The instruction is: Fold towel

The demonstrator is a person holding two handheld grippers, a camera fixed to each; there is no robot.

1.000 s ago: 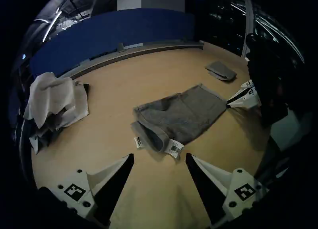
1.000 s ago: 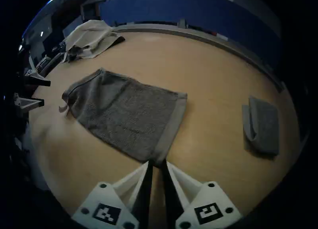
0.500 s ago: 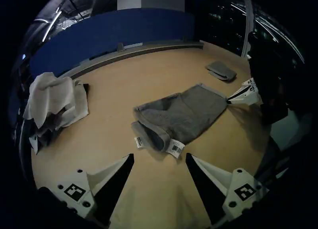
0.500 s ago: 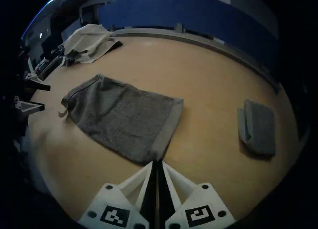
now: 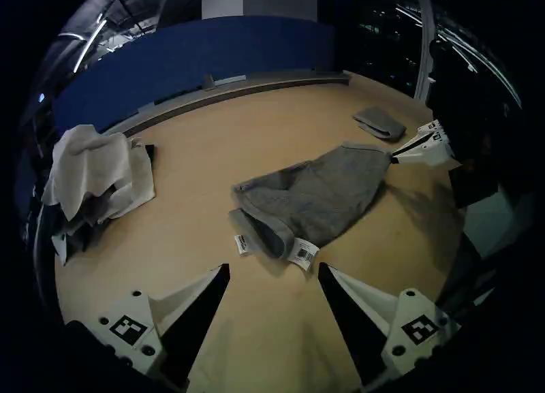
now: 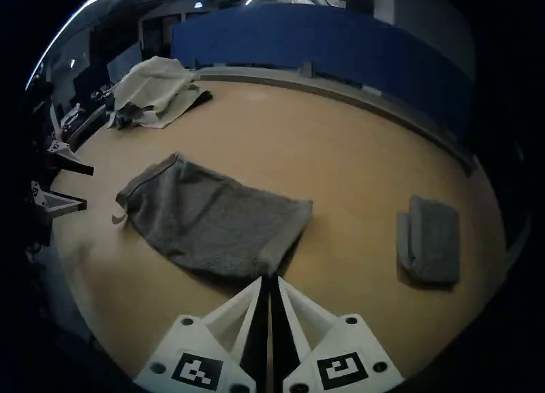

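Note:
A grey towel (image 5: 313,195) lies across the middle of the wooden table (image 5: 204,154), its near end bunched, with white tags showing. My left gripper (image 5: 272,278) stands open just short of that near end, nothing between its fingers. In the left gripper view my right gripper (image 5: 412,152) pinches the towel's far corner and holds it lifted off the table. In the right gripper view my right gripper (image 6: 269,280) is shut on the near edge of the towel (image 6: 211,219), which sags away from it. The left gripper (image 6: 65,185) shows open at the far left.
A small folded grey towel (image 5: 379,122) (image 6: 428,240) rests near the table's edge. A heap of white towels (image 5: 95,171) (image 6: 153,80) lies at the other end. A blue partition (image 5: 191,52) runs along the table's back. A person's dark sleeve (image 5: 470,120) is behind the right gripper.
My right gripper has risen with the towel's corner, lifting that end off the table and slackening the cloth. My left gripper has stayed in place, open.

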